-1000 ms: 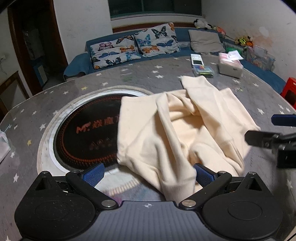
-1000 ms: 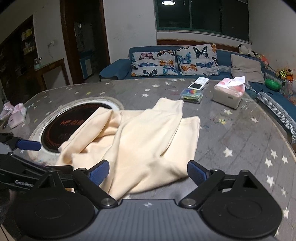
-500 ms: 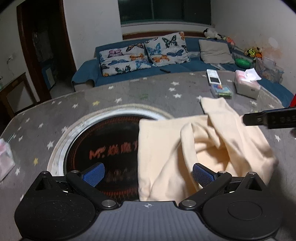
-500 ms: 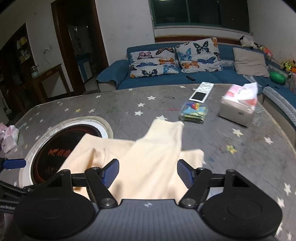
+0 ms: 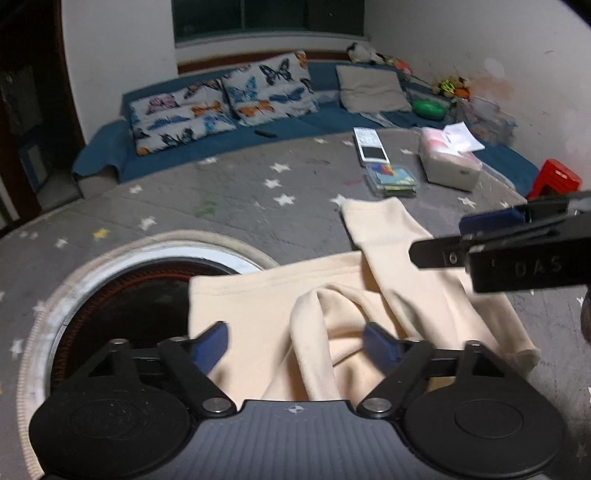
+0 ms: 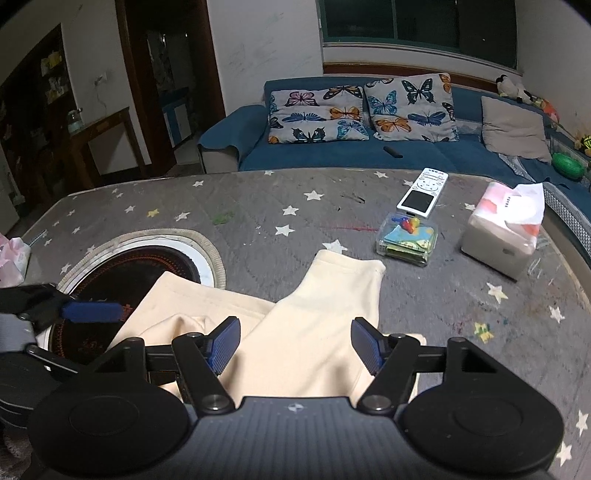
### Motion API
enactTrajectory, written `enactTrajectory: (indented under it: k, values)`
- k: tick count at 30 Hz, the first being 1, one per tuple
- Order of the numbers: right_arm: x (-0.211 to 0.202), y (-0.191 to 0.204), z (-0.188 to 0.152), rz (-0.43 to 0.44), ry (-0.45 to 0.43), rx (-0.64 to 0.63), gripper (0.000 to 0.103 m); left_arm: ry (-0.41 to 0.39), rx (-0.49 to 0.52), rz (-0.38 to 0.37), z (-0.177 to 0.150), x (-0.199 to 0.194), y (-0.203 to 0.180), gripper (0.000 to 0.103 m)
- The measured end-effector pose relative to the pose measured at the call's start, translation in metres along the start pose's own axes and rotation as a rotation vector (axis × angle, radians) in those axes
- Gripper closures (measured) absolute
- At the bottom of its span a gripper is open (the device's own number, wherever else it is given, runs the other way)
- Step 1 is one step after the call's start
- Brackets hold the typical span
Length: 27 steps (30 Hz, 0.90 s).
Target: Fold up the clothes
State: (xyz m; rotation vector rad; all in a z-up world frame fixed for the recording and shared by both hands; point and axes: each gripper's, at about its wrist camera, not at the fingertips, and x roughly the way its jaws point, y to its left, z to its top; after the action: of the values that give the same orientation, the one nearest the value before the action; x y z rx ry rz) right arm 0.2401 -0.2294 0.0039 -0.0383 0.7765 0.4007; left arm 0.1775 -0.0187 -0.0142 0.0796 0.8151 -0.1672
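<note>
Rumpled cream fleece garment (image 5: 332, 314), soft folds

Dim indoor light, dark window (image 6: 417, 22) (night outside). Left view is motion-blurred, right view sharper. Fisheye bends the edges; corners go black. Soft, faint shadows.

Our left tongs (image 5: 295, 341) and right tongs (image 6: 295, 341) are black, with ribbed blue pads, silver pivot screws and round housings.
</note>
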Motion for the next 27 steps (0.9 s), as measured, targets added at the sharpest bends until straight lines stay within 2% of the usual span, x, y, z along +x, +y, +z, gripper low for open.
enactTrajectory:
  k: [1, 3, 6, 11, 20, 22, 25, 27]
  values:
    - [0.002, 0.000, 0.001, 0.000, 0.002, -0.002, 0.036, 0.009, -0.002, -0.012, -0.002, 0.003, 0.001, 0.055]
    - [0.005, 0.000, 0.003, -0.001, 0.005, -0.007, 0.038, 0.029, -0.007, -0.040, -0.006, 0.008, 0.004, 0.083]
    - [0.015, 0.003, 0.006, 0.001, 0.016, -0.010, 0.044, 0.003, -0.007, -0.042, -0.013, 0.002, 0.007, 0.093]
    - [0.034, 0.012, 0.011, -0.008, 0.033, -0.031, 0.048, -0.080, -0.007, 0.001, -0.019, -0.022, 0.016, 0.094]
    - [0.081, 0.021, 0.017, -0.076, 0.123, -0.067, 0.061, -0.098, -0.041, 0.041, -0.026, -0.039, 0.035, 0.095]
    - [0.080, 0.020, 0.018, -0.075, 0.124, -0.062, 0.078, -0.099, -0.044, 0.045, -0.028, -0.041, 0.038, 0.095]
    - [0.074, 0.020, 0.019, -0.097, 0.119, -0.066, 0.094, -0.098, -0.061, 0.056, -0.029, -0.041, 0.041, 0.096]
    - [0.067, 0.018, 0.019, -0.112, 0.101, -0.073, 0.097, -0.107, -0.070, 0.066, -0.030, -0.046, 0.043, 0.096]
